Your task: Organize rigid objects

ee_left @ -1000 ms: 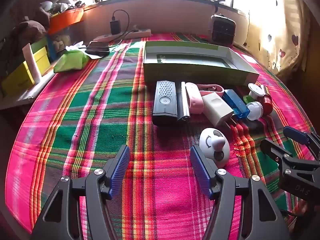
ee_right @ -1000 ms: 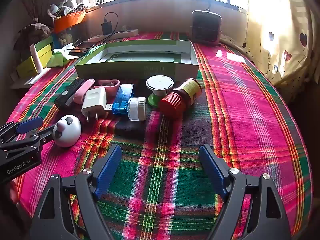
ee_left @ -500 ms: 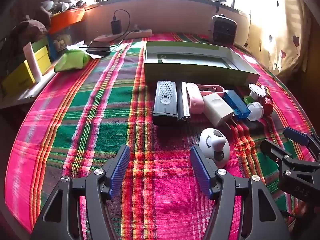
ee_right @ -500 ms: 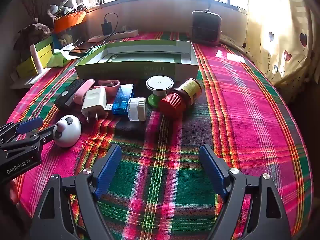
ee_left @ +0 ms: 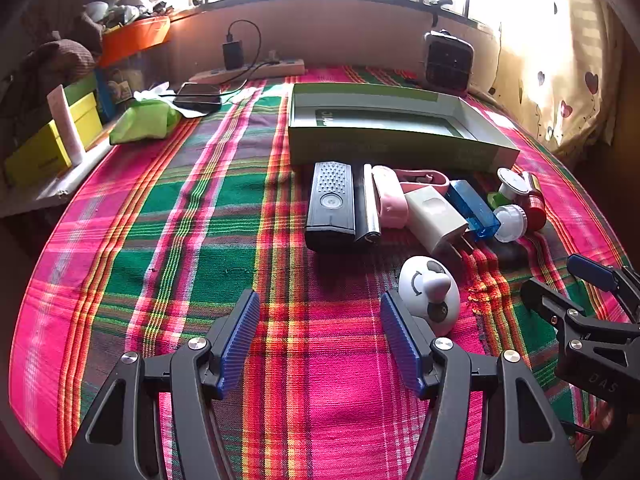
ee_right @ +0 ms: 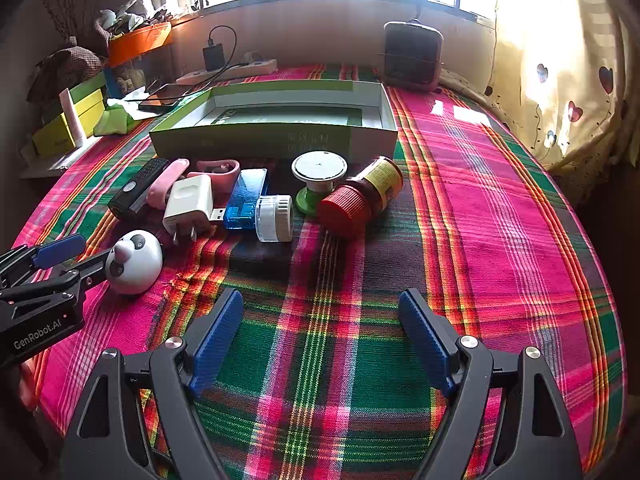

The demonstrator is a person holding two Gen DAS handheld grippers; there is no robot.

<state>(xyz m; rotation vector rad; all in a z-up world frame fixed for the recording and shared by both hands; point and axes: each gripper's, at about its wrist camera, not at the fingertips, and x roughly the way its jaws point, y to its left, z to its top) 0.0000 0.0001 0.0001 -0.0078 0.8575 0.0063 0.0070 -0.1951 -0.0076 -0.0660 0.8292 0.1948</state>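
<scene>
With both sets of jaws spread wide and gripping nothing, seems to be the very start of the job: nothing yet lifted, box apparently bare inside. Left gripper (ee_left: 320, 344) hovering low over the plaid cloth (ee_left: 180, 240), blue pads well apart, right-hand pad just beside the panda toy (ee_left: 430, 294), maybe touching, hard to tell. Right gripper (ee_right: 320, 344) likewise gaping, only cloth between its pads, nothing touched. Ahead of the left jaws, black remote (ee_left: 331, 206), pink case (ee_left: 390, 200) and white charger (ee_left: 434, 218) lying packed side by side. Ahead of the right jaws, blue USB stick (ee_right: 246, 200), white-capped jar (ee_right: 274, 218), green spool (ee_right: 318, 182) and red-lidded bottle (ee_right: 362, 196) on its side. Beyond the whole row, open green box (ee_right: 256, 142), the likely destination. Next move, by judgement: shift left jaws slightly rightward to straddle the panda, close, carry forward over the row into the box. Round body, so likely to slip unless gripped across the middle.
</scene>
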